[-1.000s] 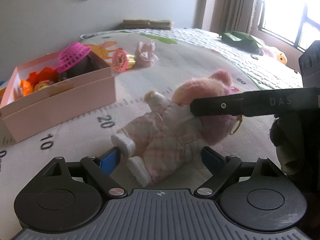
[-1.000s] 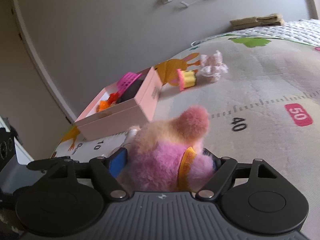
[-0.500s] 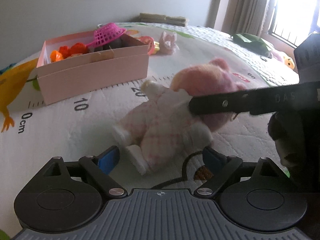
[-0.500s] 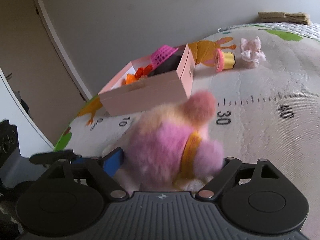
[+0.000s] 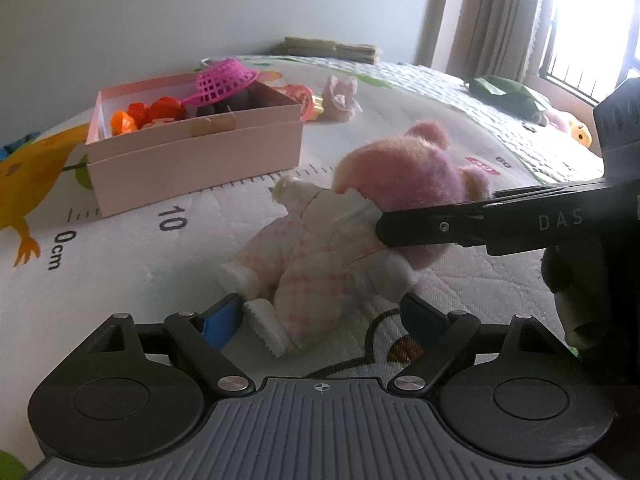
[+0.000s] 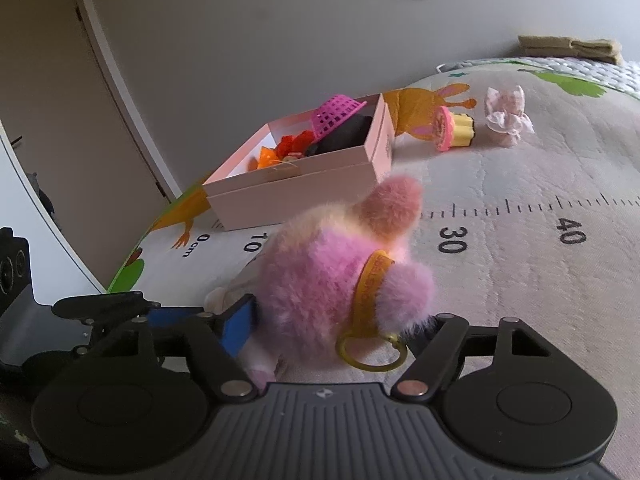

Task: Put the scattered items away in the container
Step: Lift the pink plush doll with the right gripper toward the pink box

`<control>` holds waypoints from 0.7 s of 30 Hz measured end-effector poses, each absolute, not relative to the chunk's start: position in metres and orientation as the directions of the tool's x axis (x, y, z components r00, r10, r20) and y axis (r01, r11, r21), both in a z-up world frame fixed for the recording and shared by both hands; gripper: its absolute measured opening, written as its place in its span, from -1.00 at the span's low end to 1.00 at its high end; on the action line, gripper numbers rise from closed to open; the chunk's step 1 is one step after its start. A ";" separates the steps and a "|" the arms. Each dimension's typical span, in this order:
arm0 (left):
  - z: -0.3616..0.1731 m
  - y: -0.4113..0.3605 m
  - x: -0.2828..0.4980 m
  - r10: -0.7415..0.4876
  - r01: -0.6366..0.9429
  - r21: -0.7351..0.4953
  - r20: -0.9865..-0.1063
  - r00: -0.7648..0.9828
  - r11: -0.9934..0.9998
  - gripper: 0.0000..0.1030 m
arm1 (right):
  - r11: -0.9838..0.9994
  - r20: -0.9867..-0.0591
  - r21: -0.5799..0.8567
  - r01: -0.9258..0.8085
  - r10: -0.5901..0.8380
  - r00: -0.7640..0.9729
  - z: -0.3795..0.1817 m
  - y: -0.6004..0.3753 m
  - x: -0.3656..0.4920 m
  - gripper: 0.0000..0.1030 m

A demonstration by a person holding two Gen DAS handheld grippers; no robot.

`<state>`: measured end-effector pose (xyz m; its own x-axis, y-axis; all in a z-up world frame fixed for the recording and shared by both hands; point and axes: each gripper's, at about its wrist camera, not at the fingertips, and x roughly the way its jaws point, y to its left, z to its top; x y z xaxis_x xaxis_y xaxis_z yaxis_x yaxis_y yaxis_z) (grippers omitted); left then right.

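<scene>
Closer now comes the pink box (image 5: 192, 160), with the plush doll (image 5: 340, 240) carried toward it across the play mat (image 5: 120, 272).
Both grippers are closing on her: the right gripper (image 6: 340, 328) pinches the fluffy pink head, the left gripper (image 5: 320, 316) straddles her checked legs, pads not plainly pressing. She hangs just short of the box, which already holds a magenta basket (image 5: 224, 80). She looks soft, light and squashy, so a hold on the firm body seems safer than on fur. A small yellow toy (image 6: 456, 132) waits beyond.
</scene>
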<state>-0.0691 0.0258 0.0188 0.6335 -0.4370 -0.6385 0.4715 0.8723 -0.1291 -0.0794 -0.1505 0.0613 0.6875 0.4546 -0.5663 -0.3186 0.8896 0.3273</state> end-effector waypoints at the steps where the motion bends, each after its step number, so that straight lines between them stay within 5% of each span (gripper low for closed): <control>1: 0.020 0.027 -0.071 -0.436 0.470 -0.128 -0.636 0.637 0.873 0.75 | 0.889 -0.564 0.325 -0.323 0.456 0.688 0.063 -0.149 -0.080 0.44; 21: 0.058 0.053 -0.096 -0.356 0.414 -0.030 -0.570 0.741 0.910 0.74 | 0.853 -0.515 0.277 -0.443 0.521 0.680 0.103 -0.116 -0.074 0.44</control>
<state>-0.0957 0.0527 0.0585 0.7407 -0.3564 -0.5695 0.4142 0.9097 -0.0305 -0.0737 -0.1155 0.1035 0.6804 0.5210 -0.5153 -0.4431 0.8526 0.2770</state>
